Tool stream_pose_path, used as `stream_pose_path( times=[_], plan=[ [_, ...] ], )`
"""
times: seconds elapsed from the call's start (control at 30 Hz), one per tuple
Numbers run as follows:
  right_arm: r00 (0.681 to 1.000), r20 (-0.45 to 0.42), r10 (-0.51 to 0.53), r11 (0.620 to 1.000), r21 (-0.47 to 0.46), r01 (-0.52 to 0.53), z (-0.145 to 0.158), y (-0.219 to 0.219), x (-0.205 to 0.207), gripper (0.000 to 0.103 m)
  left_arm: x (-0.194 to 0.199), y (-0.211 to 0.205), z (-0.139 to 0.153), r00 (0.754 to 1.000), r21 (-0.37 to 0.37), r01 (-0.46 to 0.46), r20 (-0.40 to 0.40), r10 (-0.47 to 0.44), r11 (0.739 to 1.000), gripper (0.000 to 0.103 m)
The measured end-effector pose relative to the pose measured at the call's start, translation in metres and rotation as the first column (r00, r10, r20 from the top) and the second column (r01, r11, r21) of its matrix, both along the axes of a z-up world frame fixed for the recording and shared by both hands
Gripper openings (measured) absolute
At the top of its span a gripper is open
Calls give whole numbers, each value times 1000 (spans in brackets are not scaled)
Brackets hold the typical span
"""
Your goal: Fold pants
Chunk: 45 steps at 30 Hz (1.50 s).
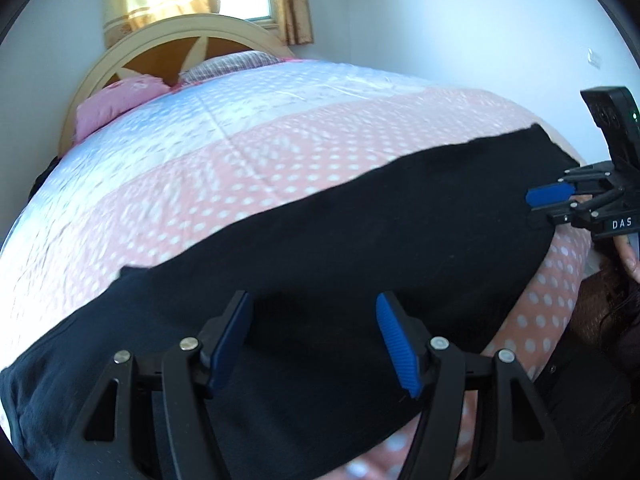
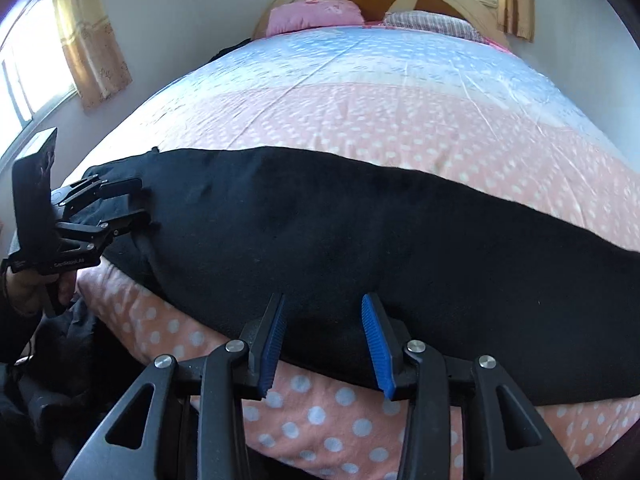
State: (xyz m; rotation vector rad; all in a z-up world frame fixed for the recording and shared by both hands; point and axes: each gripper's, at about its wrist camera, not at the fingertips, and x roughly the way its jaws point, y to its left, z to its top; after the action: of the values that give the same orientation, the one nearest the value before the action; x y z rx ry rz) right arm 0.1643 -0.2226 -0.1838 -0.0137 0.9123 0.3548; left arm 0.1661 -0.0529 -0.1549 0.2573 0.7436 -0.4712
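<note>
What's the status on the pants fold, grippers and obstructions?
Left gripper open, right gripper open, both over the near edge of the black pants. Pants lie lengthwise on the dotted bedspread. Nothing in the way.

one pants (image 2: pixel 360 240), two pillows (image 2: pixel 316 16) (pink, striped)

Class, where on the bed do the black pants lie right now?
In both wrist views the black fabric pants stretch across the near end of the pink polka-dot bedspread, far from the pillows.

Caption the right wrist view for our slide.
Black pants lie across the polka-dot bedspread, right gripper open above their near edge.
</note>
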Motion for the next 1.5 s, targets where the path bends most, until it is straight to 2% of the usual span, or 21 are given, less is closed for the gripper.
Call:
stream_pose_path(
  times=[0.1,0.13,0.2,0.27,0.47,0.57,0.67,0.77,0.87,0.93,1.03,1.13,1.17,1.23,1.37,1.43,1.5],
  plan=[
    [999,41,22,998,50,-24,19,8,8,41,-4,19,-2,998,17,-55,38,54,998,74],
    [999,44,30,998,60,-32,23,13,13,41,-4,27,-4,997,18,-63,37,62,998,78],
    [998,51,47,996,76,-51,30,30,29,41,-6,36,-14,997,38,-73,2,73,997,79],
    [996,52,66,994,87,-70,33,48,46,41,-15,44,-18,998,-10,-68,3,68,998,80],
    [981,-2,192,972,141,-190,44,125,105,41,-22,52,-14,997,-40,-78,14,79,996,80],
    [966,-49,254,944,229,-237,43,160,131,41,-22,64,-9,993,-32,-109,49,110,994,80],
    [953,-86,291,925,280,-257,38,193,155,41,-16,87,-10,986,-12,-145,76,145,989,82],
    [942,-153,297,914,330,-235,22,222,183,41,-7,107,-21,985,6,-173,25,173,985,85],
    [927,-231,296,903,385,-192,3,242,204,41,-10,121,-25,985,-62,-174,7,175,983,86],
    [903,-297,310,893,416,-170,-13,256,214,41,-10,123,-23,984,-62,-173,18,175,983,86],
    [878,-344,332,877,454,-154,-27,269,220,40,-8,129,-21,982,-62,-186,29,188,981,86],
    [851,-377,365,849,510,-138,-35,277,220,30,-3,138,-21,978,-84,-205,13,206,975,86],
    [850,-380,365,848,513,-134,-36,278,219,20,1,140,-21,977,-90,-210,7,211,974,86],
    [858,-382,343,852,510,-113,-35,282,220,10,4,143,-22,976,-105,-218,-3,219,970,86],
    [912,-266,311,853,502,-144,-6,283,214,7,15,146,-19,971,-82,-237,15,239,968,87],
    [914,-298,277,880,459,-117,-12,286,222,7,19,149,-22,966,-67,-256,20,257,964,90],
    [904,-342,256,898,430,-92,-29,290,229,6,26,153,-26,965,-76,-262,-20,262,962,91]
  ],
)
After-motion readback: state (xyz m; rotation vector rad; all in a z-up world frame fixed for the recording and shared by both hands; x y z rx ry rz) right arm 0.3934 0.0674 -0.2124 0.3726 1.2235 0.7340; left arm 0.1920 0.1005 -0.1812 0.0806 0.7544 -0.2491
